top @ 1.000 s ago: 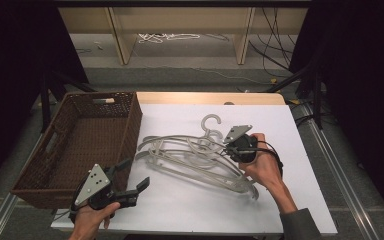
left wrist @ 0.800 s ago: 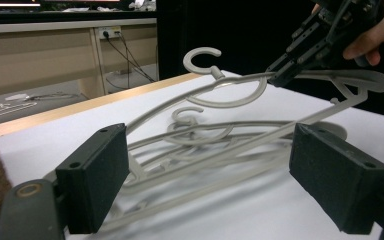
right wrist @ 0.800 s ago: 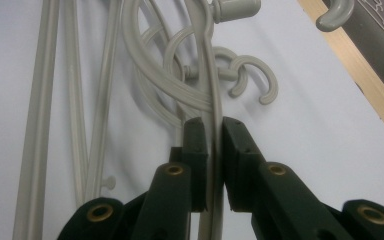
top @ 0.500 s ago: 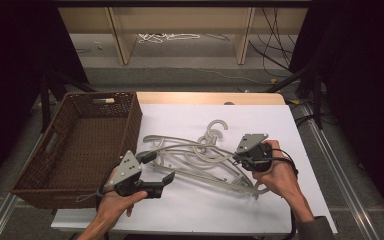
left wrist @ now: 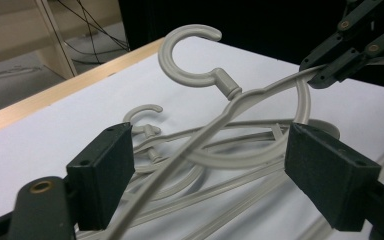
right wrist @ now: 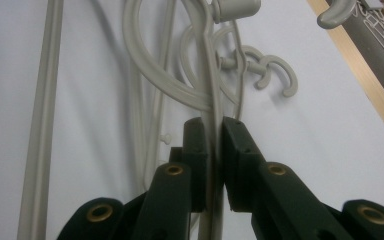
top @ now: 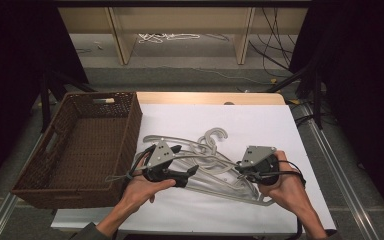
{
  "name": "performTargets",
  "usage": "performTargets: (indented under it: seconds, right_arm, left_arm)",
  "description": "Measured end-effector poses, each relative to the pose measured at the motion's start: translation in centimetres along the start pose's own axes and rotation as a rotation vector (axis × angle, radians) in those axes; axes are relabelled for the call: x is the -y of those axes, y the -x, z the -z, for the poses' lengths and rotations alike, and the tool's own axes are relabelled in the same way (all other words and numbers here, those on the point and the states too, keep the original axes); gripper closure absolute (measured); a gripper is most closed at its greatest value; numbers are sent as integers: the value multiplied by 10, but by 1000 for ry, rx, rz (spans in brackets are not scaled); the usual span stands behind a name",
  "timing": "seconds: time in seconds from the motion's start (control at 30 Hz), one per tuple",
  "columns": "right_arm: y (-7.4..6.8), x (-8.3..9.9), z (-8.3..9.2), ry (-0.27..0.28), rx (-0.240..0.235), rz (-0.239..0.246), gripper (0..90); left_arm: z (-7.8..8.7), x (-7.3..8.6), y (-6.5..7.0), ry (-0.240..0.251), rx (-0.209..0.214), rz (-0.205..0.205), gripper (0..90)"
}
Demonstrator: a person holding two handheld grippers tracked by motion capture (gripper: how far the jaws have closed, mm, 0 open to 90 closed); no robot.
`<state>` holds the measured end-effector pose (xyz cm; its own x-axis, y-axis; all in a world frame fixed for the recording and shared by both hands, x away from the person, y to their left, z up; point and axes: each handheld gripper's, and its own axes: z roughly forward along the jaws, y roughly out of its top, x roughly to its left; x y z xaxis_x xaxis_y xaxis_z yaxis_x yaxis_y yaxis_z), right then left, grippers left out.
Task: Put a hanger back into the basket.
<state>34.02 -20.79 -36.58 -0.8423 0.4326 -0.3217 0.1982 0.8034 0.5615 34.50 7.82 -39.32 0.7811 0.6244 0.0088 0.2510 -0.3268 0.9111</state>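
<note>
1. Here, the right hand-held gripper is clenched on the thin arm of a grey plastic hanger; in the right gripper view both black jaws press on this arm from its two sides.
2. The held hanger rises a little above the pile of hangers, which lies on the white desk, near the middle and to the right of the basket.
3. The left hand-held gripper is released: its jaws stand wide, though they have just been closing a little. In the left gripper view the arm of the held hanger passes between them, and the pads do not press on it.
4. The hook of this hanger points up, towards the far side of the desk.
5. The brown woven basket stands at the left, just beside the pile; its inside looks empty.
6. Both hands come in from the near edge, the left one close to the basket's near right corner
</note>
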Motion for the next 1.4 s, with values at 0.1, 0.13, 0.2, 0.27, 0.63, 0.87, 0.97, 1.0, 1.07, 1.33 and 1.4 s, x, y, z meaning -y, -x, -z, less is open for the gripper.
performTargets:
  seconds: [0.1,0.13,0.2,0.27,0.63,0.87,0.97,1.0,1.07,1.33,1.4]
  right_arm:
    - [-4,-4,0,2,-6,32,821]
    - [-6,-5,0,7,0,32,821]
    - [-8,-7,0,6,-5,40,821]
    - [-10,-9,0,8,-13,47,820]
    - [-20,-16,-1,18,-37,81,820]
    - [-22,-18,-2,19,-48,131,820]
    - [-22,-18,-1,19,-54,137,819]
    - [-21,-17,-1,25,-48,155,818]
    - [-20,-16,0,37,-52,161,814]
    - [-14,-13,4,57,-23,200,770]
    - [-12,-13,3,61,-4,193,735]
  left_arm:
    - [-7,-4,4,-65,-2,-16,209]
    - [-9,-4,4,-84,2,-28,219]
    - [-12,-6,6,-101,-12,-38,233]
    - [-14,-8,6,-121,-5,-60,249]
    - [-21,-5,3,-246,27,-108,439]
    - [-21,-5,5,-299,63,-209,670]
    - [-19,-6,6,-298,94,-237,698]
    - [-18,-6,6,-298,100,-244,710]
    - [-16,-7,7,-297,117,-262,730]
    - [-11,-8,15,-296,157,-337,794]
    - [-10,-7,16,-294,170,-340,814]
